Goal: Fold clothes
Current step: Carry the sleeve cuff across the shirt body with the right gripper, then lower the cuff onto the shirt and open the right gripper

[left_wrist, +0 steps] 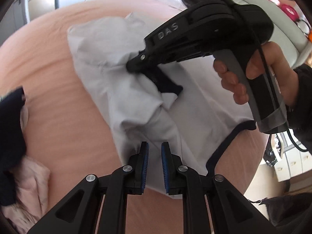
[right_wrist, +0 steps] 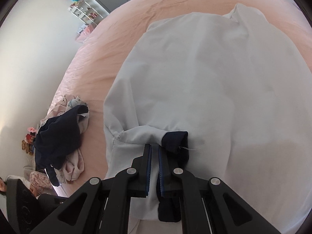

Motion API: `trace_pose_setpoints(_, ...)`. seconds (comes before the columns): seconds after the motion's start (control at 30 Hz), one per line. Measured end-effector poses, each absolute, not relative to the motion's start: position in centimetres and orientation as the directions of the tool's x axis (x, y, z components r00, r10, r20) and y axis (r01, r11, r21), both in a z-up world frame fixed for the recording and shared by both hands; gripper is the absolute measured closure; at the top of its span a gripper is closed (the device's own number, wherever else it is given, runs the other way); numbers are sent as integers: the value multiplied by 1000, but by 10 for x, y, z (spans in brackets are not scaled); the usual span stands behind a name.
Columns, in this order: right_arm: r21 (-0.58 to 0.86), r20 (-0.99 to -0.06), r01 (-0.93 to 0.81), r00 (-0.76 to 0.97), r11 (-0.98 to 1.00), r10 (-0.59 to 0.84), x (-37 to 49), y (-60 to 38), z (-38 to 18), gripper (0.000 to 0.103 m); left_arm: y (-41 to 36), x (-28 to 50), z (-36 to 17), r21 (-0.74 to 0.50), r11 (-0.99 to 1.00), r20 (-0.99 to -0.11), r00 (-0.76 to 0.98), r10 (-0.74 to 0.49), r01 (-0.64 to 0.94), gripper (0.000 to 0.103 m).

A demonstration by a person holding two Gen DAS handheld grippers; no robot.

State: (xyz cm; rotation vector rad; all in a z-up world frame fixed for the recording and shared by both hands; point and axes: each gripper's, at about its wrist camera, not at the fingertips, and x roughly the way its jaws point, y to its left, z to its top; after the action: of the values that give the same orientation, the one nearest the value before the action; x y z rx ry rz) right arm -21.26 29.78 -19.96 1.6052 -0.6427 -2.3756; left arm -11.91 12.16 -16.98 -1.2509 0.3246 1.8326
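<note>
A white shirt [left_wrist: 204, 107] with navy trim lies rumpled on the pink bed sheet [left_wrist: 58, 78]. My left gripper [left_wrist: 155, 148] is at the shirt's near edge, its blue pads close together on a ridge of white cloth. A hand [left_wrist: 234, 81] holds my right gripper [left_wrist: 132, 67], whose tip presses into the middle of the shirt beside the navy cuff [left_wrist: 167, 83]. In the right wrist view the right gripper [right_wrist: 154, 150] is shut on the white sleeve just behind its navy cuff [right_wrist: 175, 138], over the shirt body [right_wrist: 214, 78].
A heap of navy and pale printed clothes [right_wrist: 58, 132] lies at the bed's left edge, also seen as the clothes pile [left_wrist: 11, 126]. A grey headboard [left_wrist: 273, 19] is at the upper right. A wall shelf [right_wrist: 83, 11] and a seated person [right_wrist: 35, 185] are beyond the bed.
</note>
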Motion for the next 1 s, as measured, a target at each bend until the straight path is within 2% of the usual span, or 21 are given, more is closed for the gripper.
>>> trace_pose_setpoints(0.27,521,-775,-30,-437,-853,-457,-194,301,-179,97,124,-131,-124,-241,-593,-781,-209,589,-768,91)
trace_pose_setpoints(0.4,516,-767,34,-427,-856,-479,-184,292,-168,97,137,-155,-135,-224,-642,-819,-215,531,-733,91)
trace_pose_setpoints(0.53,458,-810,20,-401,-889,-427,-183,285,-180,97,139,-163,-161,-313,-649,-850,-101,518,-694,91)
trace_pose_setpoints(0.83,498,-807,-74,-405,-864,-430,-167,307,-192,96,154,-142,-155,-257,-588,-863,-93,497,-767,91)
trace_pose_setpoints(0.87,501,-798,-67,-421,-863,-431,-159,312,-186,90,154,-142,-151,-255,-586,-858,-99,504,-769,91)
trace_pose_setpoints(0.9,491,-792,-63,-448,-869,-415,-148,318,-179,73,155,-142,-146,-249,-585,-854,-110,508,-772,91)
trace_pose_setpoints(0.93,481,-784,-60,-475,-874,-399,-136,325,-171,61,155,-142,-141,-241,-584,-850,-122,513,-775,91)
trace_pose_setpoints(0.97,469,-777,-62,-504,-881,-378,-124,332,-164,36,156,-141,-136,-234,-582,-845,-133,518,-779,91)
trace_pose_setpoints(1.0,448,-769,-77,-541,-891,-340,-110,343,-158,29,156,-141,-131,-227,-580,-840,-143,523,-783,91)
